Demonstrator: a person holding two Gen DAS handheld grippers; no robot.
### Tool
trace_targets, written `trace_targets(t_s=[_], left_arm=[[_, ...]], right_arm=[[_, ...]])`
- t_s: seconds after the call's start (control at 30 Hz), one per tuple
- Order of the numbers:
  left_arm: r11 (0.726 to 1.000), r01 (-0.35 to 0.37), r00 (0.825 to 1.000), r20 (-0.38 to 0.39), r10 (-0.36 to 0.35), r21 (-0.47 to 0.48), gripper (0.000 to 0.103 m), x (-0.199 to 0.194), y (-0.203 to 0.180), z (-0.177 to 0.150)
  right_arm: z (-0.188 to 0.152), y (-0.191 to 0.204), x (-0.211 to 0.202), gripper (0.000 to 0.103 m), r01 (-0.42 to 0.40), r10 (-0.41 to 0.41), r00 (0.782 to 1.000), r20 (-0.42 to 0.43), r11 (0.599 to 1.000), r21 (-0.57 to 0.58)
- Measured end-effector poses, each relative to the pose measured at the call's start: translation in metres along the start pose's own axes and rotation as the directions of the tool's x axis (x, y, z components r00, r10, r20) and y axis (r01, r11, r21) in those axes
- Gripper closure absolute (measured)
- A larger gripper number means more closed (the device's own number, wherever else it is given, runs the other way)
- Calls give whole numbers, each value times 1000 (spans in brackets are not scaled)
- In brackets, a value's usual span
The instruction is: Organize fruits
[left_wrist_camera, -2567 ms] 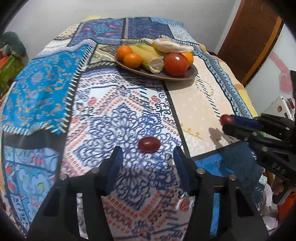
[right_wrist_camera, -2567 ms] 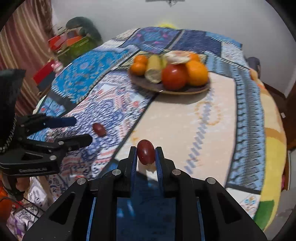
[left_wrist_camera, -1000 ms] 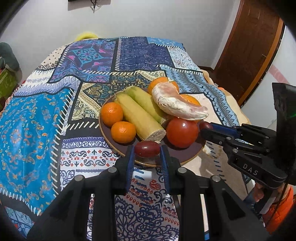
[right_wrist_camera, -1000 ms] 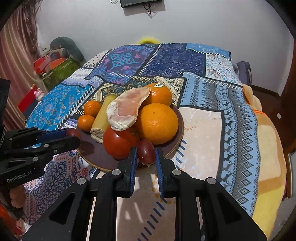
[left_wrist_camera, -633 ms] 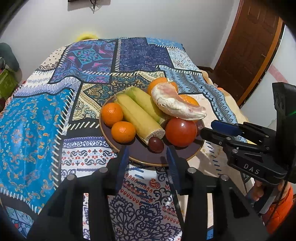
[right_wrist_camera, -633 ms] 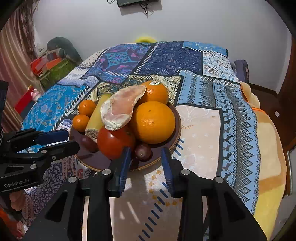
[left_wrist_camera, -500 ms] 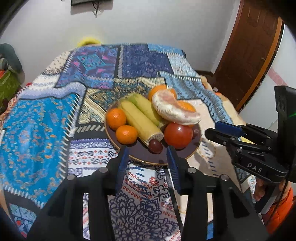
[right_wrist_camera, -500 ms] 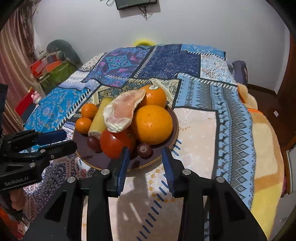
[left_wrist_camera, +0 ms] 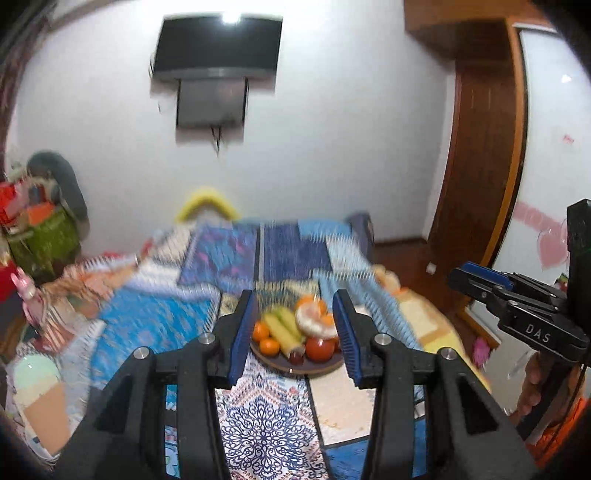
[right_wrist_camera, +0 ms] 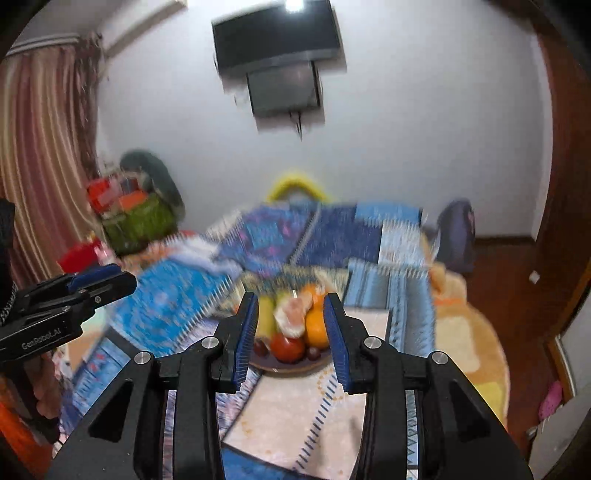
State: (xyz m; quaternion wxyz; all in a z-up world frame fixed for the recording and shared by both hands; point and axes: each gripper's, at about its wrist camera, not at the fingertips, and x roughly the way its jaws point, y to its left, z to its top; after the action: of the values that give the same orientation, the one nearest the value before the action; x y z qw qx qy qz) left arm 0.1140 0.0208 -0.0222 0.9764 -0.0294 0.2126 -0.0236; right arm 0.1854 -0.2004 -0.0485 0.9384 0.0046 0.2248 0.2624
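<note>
A brown plate [left_wrist_camera: 314, 367] [right_wrist_camera: 280, 367] of fruit sits on the patterned bedspread [left_wrist_camera: 269, 417] [right_wrist_camera: 177, 317], far ahead of both grippers. It holds oranges [left_wrist_camera: 269, 346] [right_wrist_camera: 316, 326], bananas [left_wrist_camera: 282, 330], a red tomato [left_wrist_camera: 319, 349] [right_wrist_camera: 286, 349] and two small dark red fruits [left_wrist_camera: 294, 357] [right_wrist_camera: 314, 353]. My left gripper [left_wrist_camera: 293, 308] is open and empty, well back from the plate. My right gripper [right_wrist_camera: 290, 306] is open and empty too. Each gripper shows at the edge of the other's view [left_wrist_camera: 480, 282] [right_wrist_camera: 99, 282].
A wall TV [left_wrist_camera: 216, 48] [right_wrist_camera: 277, 35] hangs above the bed. A wooden door [left_wrist_camera: 480, 166] stands on the right. A green basket of clutter [right_wrist_camera: 136, 218] and a striped curtain [right_wrist_camera: 40, 166] are on the left. Both views are motion-blurred.
Both grippers let go of their small dark red fruits on the plate, opened, then pulled far back and tilted up, so the plate now looks small and the wall shows.
</note>
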Motion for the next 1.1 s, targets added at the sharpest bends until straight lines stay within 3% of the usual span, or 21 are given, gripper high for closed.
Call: trace_targets(t_s=[0.1, 0.27, 0.5, 0.67, 1.1], left_arm=[[1000, -15, 995, 94, 13, 22, 60, -43, -11, 7], [998, -19, 977, 215, 5, 63, 38, -97, -27, 8], [997, -47, 959, 284, 29, 56, 8, -129, -36, 3], [998, -54, 955, 293, 39, 44, 2, -137, -37, -2], [998, -55, 955, 292, 46, 25, 0, -140, -35, -7]], right_arm=[[9, 15, -43, 64, -4, 4, 995, 98, 1000, -7], [13, 40, -100, 47, 3, 5, 972, 235, 999, -33], [5, 60, -122, 18, 28, -14, 950, 312, 999, -38], [-1, 62, -118, 0, 49, -39, 945, 325, 999, -22], [-13, 61, -132, 0, 62, -53, 947, 317, 998, -17]])
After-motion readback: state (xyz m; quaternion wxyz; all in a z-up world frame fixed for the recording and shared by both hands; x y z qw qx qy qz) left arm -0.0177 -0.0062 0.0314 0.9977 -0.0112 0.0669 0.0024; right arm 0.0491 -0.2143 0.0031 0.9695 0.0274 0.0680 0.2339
